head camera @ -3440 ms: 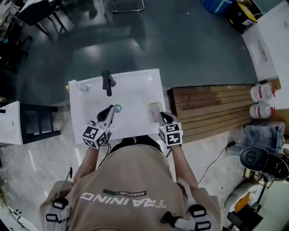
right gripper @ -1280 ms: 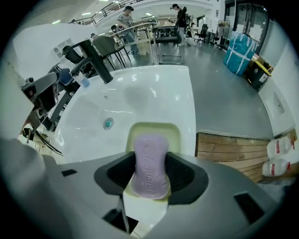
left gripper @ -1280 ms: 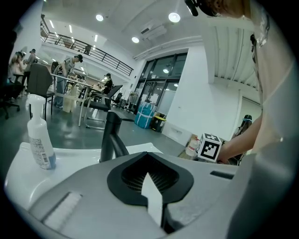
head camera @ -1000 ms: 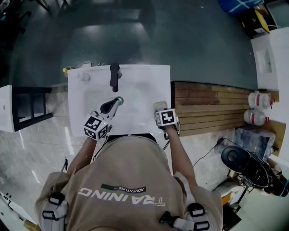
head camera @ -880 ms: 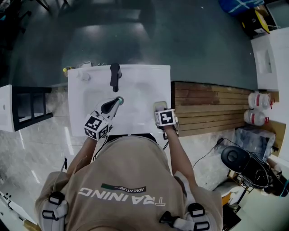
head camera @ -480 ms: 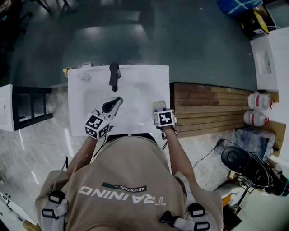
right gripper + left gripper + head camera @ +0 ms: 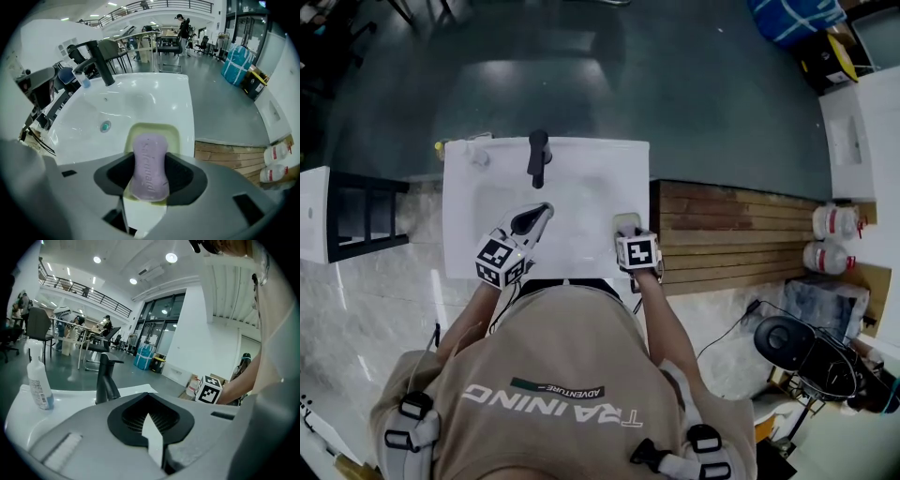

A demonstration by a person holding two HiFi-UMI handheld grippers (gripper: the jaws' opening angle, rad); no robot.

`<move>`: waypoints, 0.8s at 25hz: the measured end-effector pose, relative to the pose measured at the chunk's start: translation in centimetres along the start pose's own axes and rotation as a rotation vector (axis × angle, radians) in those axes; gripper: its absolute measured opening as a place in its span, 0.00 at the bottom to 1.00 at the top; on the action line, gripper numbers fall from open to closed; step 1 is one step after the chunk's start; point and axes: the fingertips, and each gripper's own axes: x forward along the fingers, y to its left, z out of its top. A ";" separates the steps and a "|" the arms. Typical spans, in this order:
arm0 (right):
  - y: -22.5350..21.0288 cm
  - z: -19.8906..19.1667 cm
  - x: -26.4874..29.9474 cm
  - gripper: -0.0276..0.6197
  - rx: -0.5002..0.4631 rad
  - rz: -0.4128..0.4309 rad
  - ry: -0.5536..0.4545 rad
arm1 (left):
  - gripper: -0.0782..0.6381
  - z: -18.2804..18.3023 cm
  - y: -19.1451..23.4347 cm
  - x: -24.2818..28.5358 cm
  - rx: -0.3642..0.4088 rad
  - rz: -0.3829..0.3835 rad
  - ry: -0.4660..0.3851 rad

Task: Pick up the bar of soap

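A purple bar of soap (image 7: 150, 164) lies lengthwise over a pale green soap dish (image 7: 152, 130) on the sink's right rim. My right gripper (image 7: 149, 180) has its jaws against both long sides of the bar, shut on it. In the head view the right gripper (image 7: 630, 236) covers most of the dish (image 7: 624, 222), and the soap is hidden. My left gripper (image 7: 539, 212) hovers over the white sink (image 7: 581, 178) basin, shut and holding nothing. The left gripper view shows its jaws (image 7: 152, 427) closed together.
A black faucet (image 7: 538, 155) stands at the sink's back, with a small clear bottle (image 7: 37, 380) to its left. The teal drain (image 7: 106, 125) sits mid-basin. Wooden planks (image 7: 731, 230) and white jugs (image 7: 830, 225) lie to the right. A black rack (image 7: 356, 211) stands on the left.
Since 3.4 s ago my right gripper has moved forward over the soap dish. Over the last second both grippers have barely shifted; the left one's tip now hides the drain.
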 end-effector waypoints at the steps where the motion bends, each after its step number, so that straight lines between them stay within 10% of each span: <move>1: 0.1 0.0 0.0 0.35 -0.001 0.003 -0.005 | 0.10 0.0 -0.1 0.0 -0.001 0.003 -0.003; 20: -0.6 0.1 -2.1 0.35 -0.028 0.012 -0.079 | 0.10 2.7 1.0 -2.0 0.027 0.094 -0.062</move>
